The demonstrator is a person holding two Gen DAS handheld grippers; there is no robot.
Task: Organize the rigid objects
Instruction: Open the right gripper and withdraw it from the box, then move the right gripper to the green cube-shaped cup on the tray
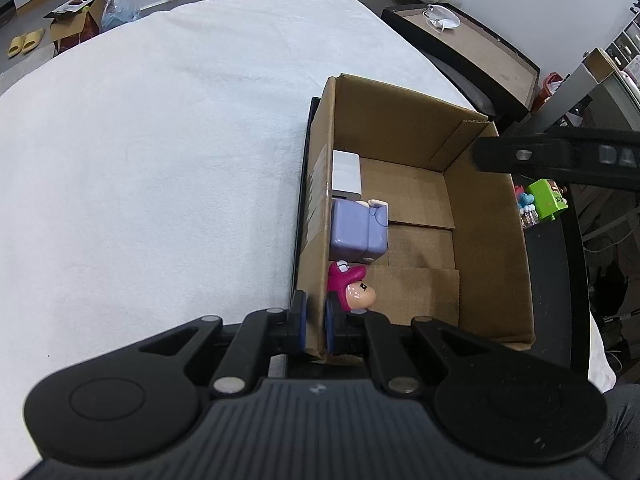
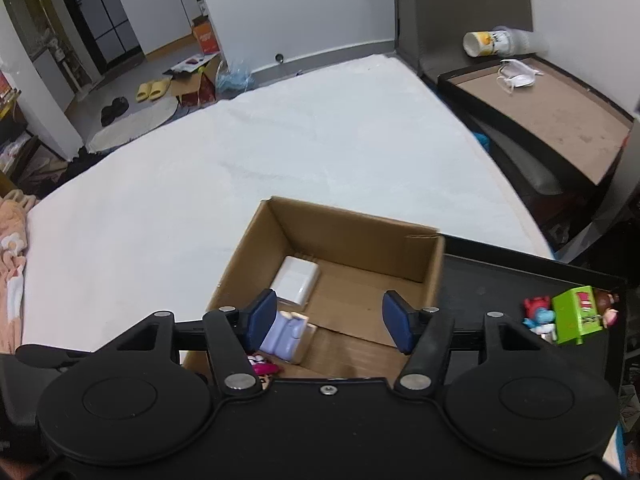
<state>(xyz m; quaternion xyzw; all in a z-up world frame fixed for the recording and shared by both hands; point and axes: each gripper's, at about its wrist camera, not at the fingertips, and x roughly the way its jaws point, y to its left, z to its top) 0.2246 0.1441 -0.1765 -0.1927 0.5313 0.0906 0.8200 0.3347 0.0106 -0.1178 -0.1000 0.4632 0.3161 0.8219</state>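
Note:
An open cardboard box [image 1: 488,240] [image 2: 352,236] stands on a black tray at the edge of a white bed. Along its left wall lie a white block [image 1: 346,176] [image 2: 296,280], a lilac toy [image 1: 358,230] [image 2: 286,336] and a pink figurine [image 1: 352,286] [image 2: 264,368]. My left gripper [image 1: 316,322] is shut on the box's left wall near its front corner, one pad on each side. My right gripper [image 2: 328,320] hovers open above the box with nothing between its pads. Its arm crosses the left wrist view at the right.
A green toy box [image 2: 576,314] [image 1: 548,198] and small red and blue figurines [image 2: 538,312] lie on the black tray [image 2: 500,284] right of the box. A brown-topped black stand [image 2: 552,112] holds a mask and a paper cup. The white bed [image 1: 160,160] spreads to the left.

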